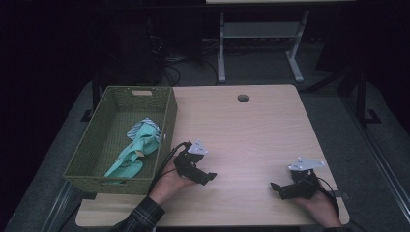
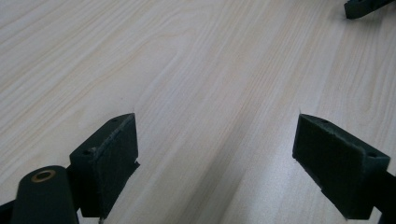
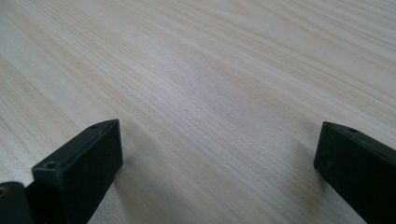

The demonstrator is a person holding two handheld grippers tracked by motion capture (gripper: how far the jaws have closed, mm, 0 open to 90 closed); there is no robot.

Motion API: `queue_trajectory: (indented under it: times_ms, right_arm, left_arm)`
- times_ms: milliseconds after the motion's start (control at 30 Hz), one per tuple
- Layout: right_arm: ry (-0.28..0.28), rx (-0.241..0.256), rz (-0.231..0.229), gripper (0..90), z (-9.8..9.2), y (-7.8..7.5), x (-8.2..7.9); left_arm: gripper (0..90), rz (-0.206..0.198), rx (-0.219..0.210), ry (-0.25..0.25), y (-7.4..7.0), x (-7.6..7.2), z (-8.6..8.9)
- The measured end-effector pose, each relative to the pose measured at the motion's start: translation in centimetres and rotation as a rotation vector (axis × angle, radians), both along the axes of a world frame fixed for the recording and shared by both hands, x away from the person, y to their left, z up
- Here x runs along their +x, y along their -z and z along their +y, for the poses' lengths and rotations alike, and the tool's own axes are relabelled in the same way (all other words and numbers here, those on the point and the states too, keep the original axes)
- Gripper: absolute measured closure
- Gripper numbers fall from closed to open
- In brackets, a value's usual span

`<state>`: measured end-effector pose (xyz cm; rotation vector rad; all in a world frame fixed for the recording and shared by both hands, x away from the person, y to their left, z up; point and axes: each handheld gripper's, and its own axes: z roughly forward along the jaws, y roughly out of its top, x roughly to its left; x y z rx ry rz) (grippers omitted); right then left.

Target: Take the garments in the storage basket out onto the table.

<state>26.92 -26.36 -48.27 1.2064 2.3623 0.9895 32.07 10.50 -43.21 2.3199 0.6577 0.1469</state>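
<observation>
The teal cloth (image 1: 138, 150) lies crumpled inside the green woven basket (image 1: 167, 121), with a striped piece bunched at its far end, and that basket sits just beside my left tongs (image 1: 207, 178), on their outer side, at the table's edge. My left tongs rest low over the bare wooden table (image 1: 251, 130) near the basket's near corner, jaws spread wide with nothing between them; in the left gripper view I see only wood grain between the pads (image 2: 112, 154). My right tongs (image 1: 276, 187) sit well apart toward the other side of the table, likewise released and empty, open over plain wood in the right gripper view. I judge the cloth is the piece of work here, and it looks settled in the basket. The risks I see: a cable trails from the left tongs close along the basket wall, so a careless swing could snag the rim and drag the basket off the edge; and reaching in, an open jaw could catch the weave instead of the fabric.
</observation>
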Motion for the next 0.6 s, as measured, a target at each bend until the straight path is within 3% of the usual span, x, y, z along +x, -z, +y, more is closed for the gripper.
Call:
queue_trajectory:
  times_ms: [167, 400, 600]
  right_arm:
    - [0.001, 0.000, 0.000, 0.8, 0.0, 0.0, 0.0]
    - [0.000, 0.000, 0.000, 0.8, 0.0, 0.0, 0.0]
    - [0.001, 0.000, 0.000, 0.8, 0.0, 0.0, 0.0]
  left_arm:
    - [13.4, 0.017, -0.014, -0.002, -0.4, 0.0, -0.1]
    - [13.4, 0.020, 0.030, 0.016, -1.0, 0.1, -0.1]
    - [13.3, 0.023, 0.026, 0.014, -1.5, 0.1, -0.2]
